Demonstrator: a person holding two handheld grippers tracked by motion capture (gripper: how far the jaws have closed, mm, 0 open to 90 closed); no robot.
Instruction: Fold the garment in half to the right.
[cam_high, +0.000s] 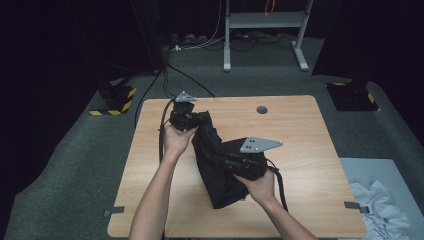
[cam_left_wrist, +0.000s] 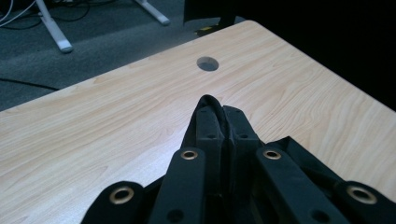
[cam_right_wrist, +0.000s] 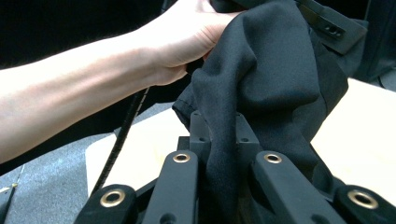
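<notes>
- The left gripper (cam_high: 184, 116) sits at the far left part of the wooden table (cam_high: 300, 130), held from below by the left hand (cam_high: 176, 139); the forearm runs straight up from the near edge, wrist slightly bent inward.
- Its jaws are pressed together on a thin fold of the black cloth (cam_high: 217, 165); in the left gripper view the left gripper (cam_left_wrist: 219, 119) shows a sliver of the black cloth (cam_left_wrist: 208, 103) pinched at the tips, with a round hole (cam_left_wrist: 208, 63) in the table (cam_left_wrist: 116, 121) ahead of them.
- The right gripper (cam_high: 239, 161) lies nearer the person, gripped by the right hand (cam_high: 260, 187), whose forearm comes in at a slant from the lower right.
- In the right gripper view the right gripper (cam_right_wrist: 219, 135) has its jaws closed on the black cloth (cam_right_wrist: 266, 70), which rises from between them and drapes away toward the left hand (cam_right_wrist: 187, 37).
- The cloth hangs bunched between the two tools, its lower end resting on the table just beside the right gripper.
- White fabric (cam_high: 380, 207) lies on the floor, well off to the right gripper's outer side.
</notes>
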